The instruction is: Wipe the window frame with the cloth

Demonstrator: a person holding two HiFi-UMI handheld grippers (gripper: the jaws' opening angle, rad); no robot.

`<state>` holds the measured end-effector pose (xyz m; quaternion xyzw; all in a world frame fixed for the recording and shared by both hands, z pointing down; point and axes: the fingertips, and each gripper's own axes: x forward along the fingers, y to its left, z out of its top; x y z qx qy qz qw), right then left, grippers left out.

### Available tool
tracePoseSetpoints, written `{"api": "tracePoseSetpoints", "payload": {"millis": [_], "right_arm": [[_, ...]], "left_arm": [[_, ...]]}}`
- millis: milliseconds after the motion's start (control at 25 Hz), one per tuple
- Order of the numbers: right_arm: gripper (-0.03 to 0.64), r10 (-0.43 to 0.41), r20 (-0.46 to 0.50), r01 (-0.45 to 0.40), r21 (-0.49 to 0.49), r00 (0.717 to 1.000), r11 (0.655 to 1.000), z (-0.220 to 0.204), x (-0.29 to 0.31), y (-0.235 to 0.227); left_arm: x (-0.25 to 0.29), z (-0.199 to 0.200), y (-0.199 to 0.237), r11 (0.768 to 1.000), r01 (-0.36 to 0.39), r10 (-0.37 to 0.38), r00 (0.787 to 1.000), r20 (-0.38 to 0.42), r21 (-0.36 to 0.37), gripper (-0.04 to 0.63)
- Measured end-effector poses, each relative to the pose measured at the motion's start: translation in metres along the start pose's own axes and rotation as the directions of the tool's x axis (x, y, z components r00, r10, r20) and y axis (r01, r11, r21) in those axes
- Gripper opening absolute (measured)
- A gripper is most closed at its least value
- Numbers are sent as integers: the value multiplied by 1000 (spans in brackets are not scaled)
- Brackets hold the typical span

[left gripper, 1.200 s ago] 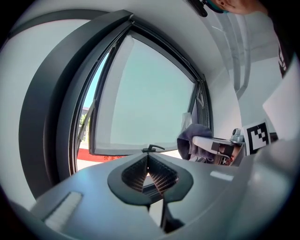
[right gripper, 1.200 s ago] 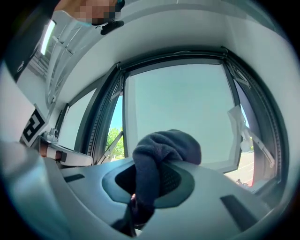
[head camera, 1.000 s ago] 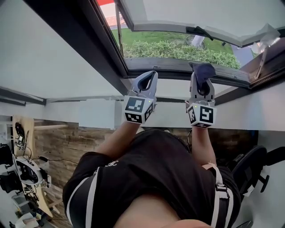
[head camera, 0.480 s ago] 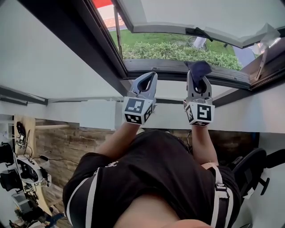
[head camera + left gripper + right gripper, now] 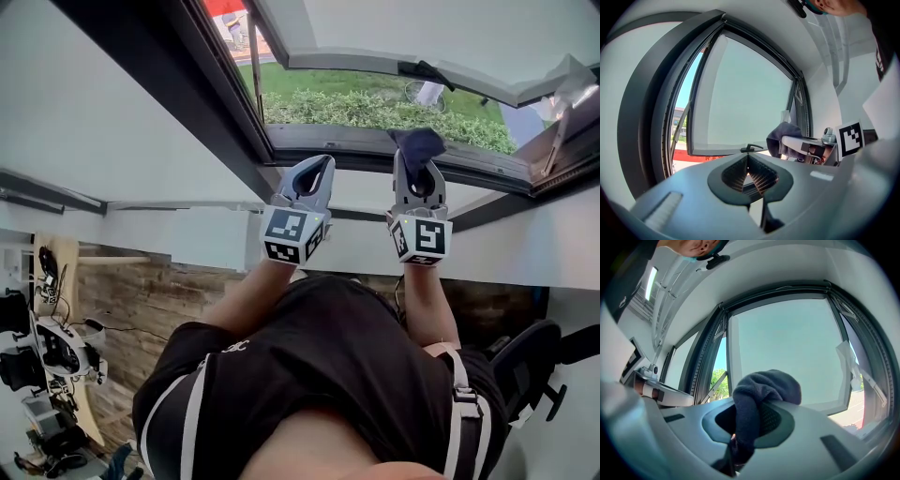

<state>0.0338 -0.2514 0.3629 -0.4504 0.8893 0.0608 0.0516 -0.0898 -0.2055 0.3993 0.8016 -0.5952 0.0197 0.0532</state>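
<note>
The dark window frame [image 5: 328, 139] runs across the top of the head view, its sash swung outward. My right gripper [image 5: 417, 161] is raised to the frame's lower rail and is shut on a dark blue-grey cloth [image 5: 418, 142], which bulges over the jaw tips and touches the rail. In the right gripper view the cloth [image 5: 764, 390] drapes down between the jaws of the right gripper [image 5: 754, 416]. My left gripper [image 5: 315, 172] is held beside it, just below the rail, shut with nothing in it. The left gripper view shows its tips [image 5: 748, 158] meeting, with the cloth [image 5: 780, 136] at the right.
The open sash [image 5: 422, 33] has a black handle [image 5: 424, 68]; a hedge and grass [image 5: 375, 108] lie outside. A white sill [image 5: 366, 192] sits below the frame. Crumpled white plastic [image 5: 567, 73] hangs at the frame's right end. A desk with equipment [image 5: 47, 356] stands left, a chair [image 5: 534, 361] right.
My right gripper has shifted slightly left and up along the rail with the cloth, then held still. The left gripper has barely moved.
</note>
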Motion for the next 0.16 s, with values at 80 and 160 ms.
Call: {"api": "tracePoseSetpoints", "payload": {"millis": [80,160], "right_arm": [[60,4,-1,-4,1,1000,1000,-1,-1,-1],[60,7,-4,-8,-1,1000,1000,-3,-2,-3]], "left_arm": [[0,-1,-3,1000,1,-1,1000,-4,1,6],[0,-3,-5,1000,1,-1,1000,-9,2,6]]}}
